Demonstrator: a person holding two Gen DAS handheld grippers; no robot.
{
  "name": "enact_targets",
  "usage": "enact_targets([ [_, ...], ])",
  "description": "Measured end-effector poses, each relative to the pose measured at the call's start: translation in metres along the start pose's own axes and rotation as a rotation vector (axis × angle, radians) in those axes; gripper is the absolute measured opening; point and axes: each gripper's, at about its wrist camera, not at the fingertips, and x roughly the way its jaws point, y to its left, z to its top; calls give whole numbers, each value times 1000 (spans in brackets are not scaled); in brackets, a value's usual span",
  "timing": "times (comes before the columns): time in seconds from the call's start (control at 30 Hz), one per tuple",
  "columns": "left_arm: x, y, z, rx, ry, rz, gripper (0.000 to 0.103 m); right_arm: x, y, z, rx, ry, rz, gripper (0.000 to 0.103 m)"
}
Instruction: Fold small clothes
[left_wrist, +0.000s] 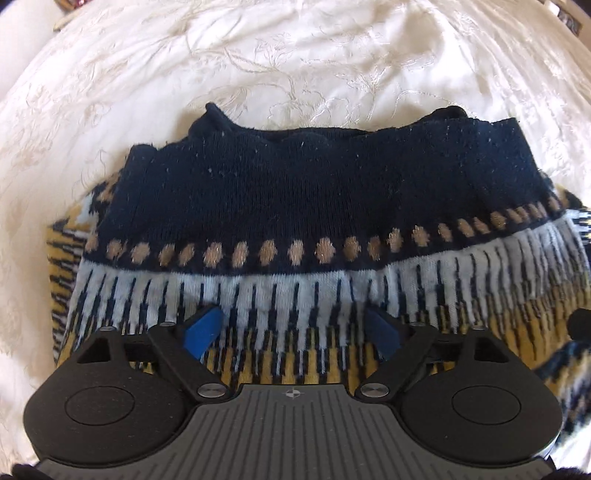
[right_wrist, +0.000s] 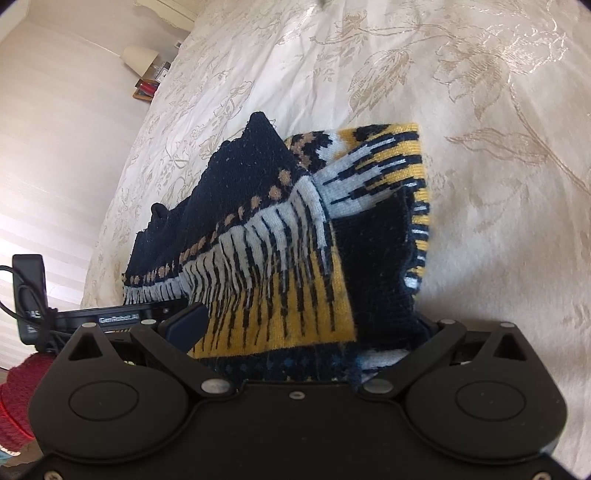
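A small knit sweater, navy with tan dots, white-and-navy stripes and a yellow band, lies partly folded on a cream bedspread. My left gripper hovers just over its striped part, pointing steeply down. Its blue pads stand wide apart with nothing pinched between them. In the right wrist view the sweater is bunched up, and its hem drapes over my right gripper. That gripper's jaws are spread wide around the fabric. The left pad shows beside the cloth, while the right fingertip is hidden under it.
The embroidered bedspread stretches out on all sides of the sweater. The left gripper's body shows at the sweater's left edge, with a red knit sleeve below it. A lamp and a bedside table stand by the wall.
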Motion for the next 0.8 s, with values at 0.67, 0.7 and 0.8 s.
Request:
enact_targets([
  [0.67, -90, 146, -75, -288, -50, -79, 77, -23, 112, 12, -103, 29, -203, 33],
  [0.7, -93, 155, -82, -306, -44, -75, 77, -22, 125, 12, -116, 33, -200, 33],
  [0.8, -99, 186, -102, -364, -27, -77, 77, -11, 168, 14, -173, 59, -207, 33],
])
